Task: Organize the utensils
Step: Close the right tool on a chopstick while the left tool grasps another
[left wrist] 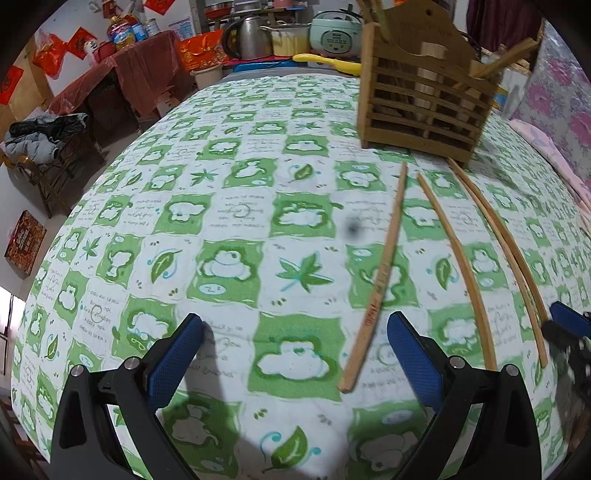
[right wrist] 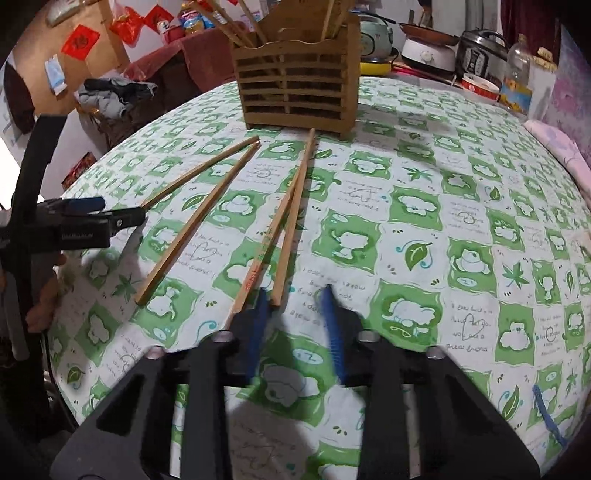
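Observation:
A slatted wooden utensil holder (right wrist: pixel 299 88) stands at the far side of the table with several chopsticks upright in it. Several loose chopsticks lie on the green-and-white tablecloth (right wrist: pixel 406 206). My right gripper (right wrist: pixel 295 310) is low over the near ends of two of them. The plain chopstick (right wrist: pixel 291 229) ends between its blue pads, with a gap to the right pad. The red-lettered chopstick (right wrist: pixel 258 266) runs just outside the left pad. My left gripper (left wrist: pixel 295 332) hangs open and empty, with a chopstick (left wrist: pixel 380 277) lying just ahead of its right finger. In the left wrist view the holder (left wrist: pixel 424 99) is at the upper right.
Two more chopsticks (right wrist: pixel 192 229) lie left of the right gripper, toward the left gripper (right wrist: pixel 118 214). A rice cooker (left wrist: pixel 334 33), a kettle (left wrist: pixel 251 35) and pots crowd the back edge. Pink floral fabric (left wrist: pixel 569 110) borders the right side. A chair with clothes (left wrist: pixel 44 136) stands off to the left.

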Action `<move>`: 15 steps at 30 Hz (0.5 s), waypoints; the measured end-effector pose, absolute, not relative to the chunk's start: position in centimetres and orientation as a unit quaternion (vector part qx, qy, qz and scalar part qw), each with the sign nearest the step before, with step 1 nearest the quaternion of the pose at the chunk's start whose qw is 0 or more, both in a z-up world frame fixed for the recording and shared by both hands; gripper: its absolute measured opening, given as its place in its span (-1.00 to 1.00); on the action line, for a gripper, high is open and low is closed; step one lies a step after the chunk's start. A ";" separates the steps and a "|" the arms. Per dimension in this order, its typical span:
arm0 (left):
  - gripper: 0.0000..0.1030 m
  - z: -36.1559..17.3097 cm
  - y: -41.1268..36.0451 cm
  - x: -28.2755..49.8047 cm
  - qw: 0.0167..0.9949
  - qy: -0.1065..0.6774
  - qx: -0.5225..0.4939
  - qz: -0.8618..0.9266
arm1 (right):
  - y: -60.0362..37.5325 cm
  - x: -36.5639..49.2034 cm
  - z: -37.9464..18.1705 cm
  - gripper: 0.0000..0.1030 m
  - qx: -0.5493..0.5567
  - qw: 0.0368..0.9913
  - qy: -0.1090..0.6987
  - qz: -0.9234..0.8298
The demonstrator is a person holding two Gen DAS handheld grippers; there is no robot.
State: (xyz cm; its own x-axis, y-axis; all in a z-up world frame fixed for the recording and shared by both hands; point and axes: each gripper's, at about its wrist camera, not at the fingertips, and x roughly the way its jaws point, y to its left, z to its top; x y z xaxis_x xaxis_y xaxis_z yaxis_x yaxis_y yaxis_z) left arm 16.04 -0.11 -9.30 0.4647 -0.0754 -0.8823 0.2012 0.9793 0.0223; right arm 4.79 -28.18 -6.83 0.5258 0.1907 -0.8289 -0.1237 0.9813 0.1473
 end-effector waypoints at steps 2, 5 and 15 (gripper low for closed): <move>0.85 -8.9 -0.9 15.0 0.856 0.503 0.073 -0.100 | -28.4 4.7 -6.9 -0.85 0.041 0.872 0.478 0.092; 0.24 -8.4 -3.0 12.7 0.860 0.475 0.117 -0.146 | -28.4 4.5 -6.9 -0.86 0.042 0.873 0.476 0.093; -0.88 -8.2 -3.0 12.0 0.854 0.474 0.086 -0.196 | -28.8 4.2 -7.0 -0.87 0.055 0.876 0.470 0.092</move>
State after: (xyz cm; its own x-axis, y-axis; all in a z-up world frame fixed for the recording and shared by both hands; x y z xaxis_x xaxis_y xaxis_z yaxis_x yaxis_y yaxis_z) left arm 11.99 -2.98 -8.18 0.4728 -0.2534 -0.8439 0.4167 0.9082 -0.0392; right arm 4.17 -28.82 -7.01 0.5406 0.2124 -0.8140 -0.1097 0.9771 0.1822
